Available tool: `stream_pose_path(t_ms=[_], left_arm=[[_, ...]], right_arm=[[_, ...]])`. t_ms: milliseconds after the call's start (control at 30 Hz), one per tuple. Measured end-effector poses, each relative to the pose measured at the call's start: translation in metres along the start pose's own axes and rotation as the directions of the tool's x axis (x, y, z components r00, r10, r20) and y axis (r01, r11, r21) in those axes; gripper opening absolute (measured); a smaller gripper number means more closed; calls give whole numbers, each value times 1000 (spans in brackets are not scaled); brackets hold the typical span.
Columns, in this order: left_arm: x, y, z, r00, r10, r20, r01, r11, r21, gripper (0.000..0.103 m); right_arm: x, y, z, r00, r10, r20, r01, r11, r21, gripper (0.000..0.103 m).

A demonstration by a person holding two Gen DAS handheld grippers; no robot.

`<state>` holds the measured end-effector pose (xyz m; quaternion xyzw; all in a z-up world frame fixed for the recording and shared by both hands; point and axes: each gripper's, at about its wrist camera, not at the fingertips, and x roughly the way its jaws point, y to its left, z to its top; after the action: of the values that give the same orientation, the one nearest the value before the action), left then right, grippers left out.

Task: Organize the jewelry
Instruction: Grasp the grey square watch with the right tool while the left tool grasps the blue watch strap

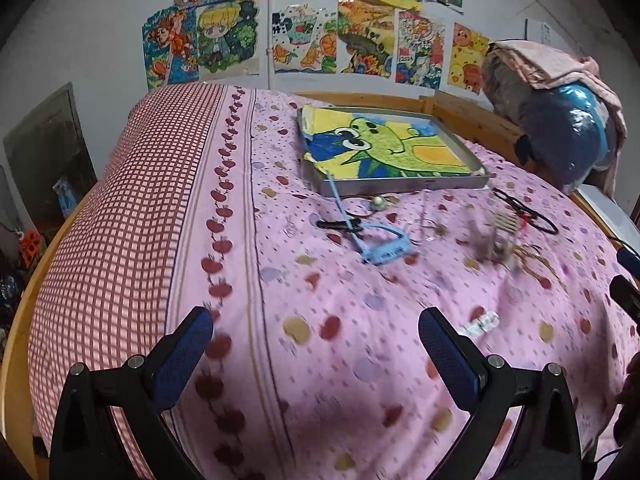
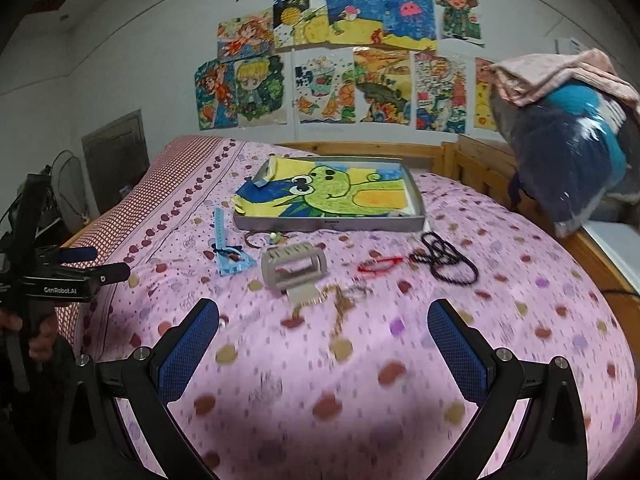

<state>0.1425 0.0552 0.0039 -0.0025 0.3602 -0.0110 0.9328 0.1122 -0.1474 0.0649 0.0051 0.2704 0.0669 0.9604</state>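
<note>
Nothing is yet sorted: both the left tool (image 1: pixel 316 328) and right tool (image 2: pixel 324 320) are spread and empty, the beads (image 2: pixel 448 260), red cord (image 2: pixel 380 265) and chain (image 2: pixel 340 300) are scattered on the bed (image 2: pixel 520 280), and none is seen in the tray (image 2: pixel 328 224).

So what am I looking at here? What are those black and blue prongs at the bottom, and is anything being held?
No robot: a person carries a hand-held tool in each hand, each with its own camera looking along two blue-padded fingers. One picture is from the left tool, the other from the right tool. Both are open and hold nothing. On the pink bedspread lie a metal tray lined with a drawing, a grey comb-like clip, a black bead string, a red cord and a gold chain.
</note>
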Motion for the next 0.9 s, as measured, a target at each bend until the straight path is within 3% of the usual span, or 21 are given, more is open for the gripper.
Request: stream_pose_path(t_ms=[200, 433, 667, 900], left_arm=[[31, 12, 21, 998, -27, -52, 29, 999, 28, 103], [57, 6, 35, 993, -86, -83, 93, 991, 96, 103], [89, -5, 45, 979, -159, -131, 176, 975, 138, 103], [117, -11, 54, 975, -174, -137, 192, 972, 133, 99]], right_arm=[[31, -6, 19, 993, 86, -76, -83, 995, 47, 102], [57, -3, 16, 982, 117, -147, -113, 993, 37, 102], [73, 0, 20, 971, 171, -167, -169, 985, 24, 102], [86, 2, 20, 965, 191, -181, -189, 982, 27, 102]])
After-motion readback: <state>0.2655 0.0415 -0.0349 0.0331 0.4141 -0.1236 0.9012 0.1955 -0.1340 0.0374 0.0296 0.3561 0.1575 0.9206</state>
